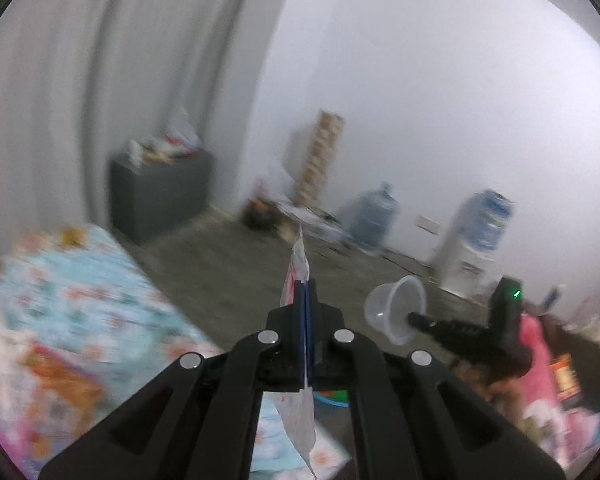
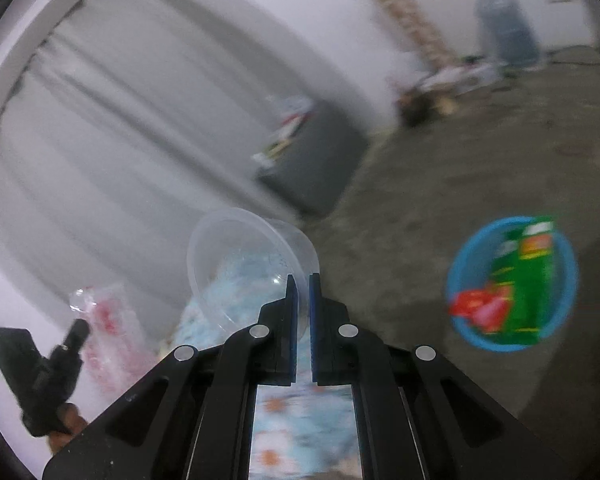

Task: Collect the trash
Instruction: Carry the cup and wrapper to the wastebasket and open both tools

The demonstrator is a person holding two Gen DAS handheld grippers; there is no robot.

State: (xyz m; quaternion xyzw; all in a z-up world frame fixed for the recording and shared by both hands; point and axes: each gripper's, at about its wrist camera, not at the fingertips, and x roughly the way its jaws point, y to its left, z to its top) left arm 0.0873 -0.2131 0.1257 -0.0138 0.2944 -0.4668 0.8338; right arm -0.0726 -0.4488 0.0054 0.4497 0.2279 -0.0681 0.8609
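Clamped flat between the closed fingers of the left gripper [image 1: 306, 286] is a thin plastic wrapper [image 1: 298, 264] with red print. One wall of a clear plastic cup [image 2: 252, 268], empty and tipped on its side, is pinched by the right gripper [image 2: 303, 280]. On the grey floor [image 2: 440, 184], a blue basin [image 2: 466, 330] is seen holding a green carton [image 2: 528, 280] and a red packet [image 2: 480, 306].

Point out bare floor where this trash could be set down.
Bare floor lies between the grey cabinet and the blue basin. The basin already holds cartons; the wall foot by the water jug is cluttered.
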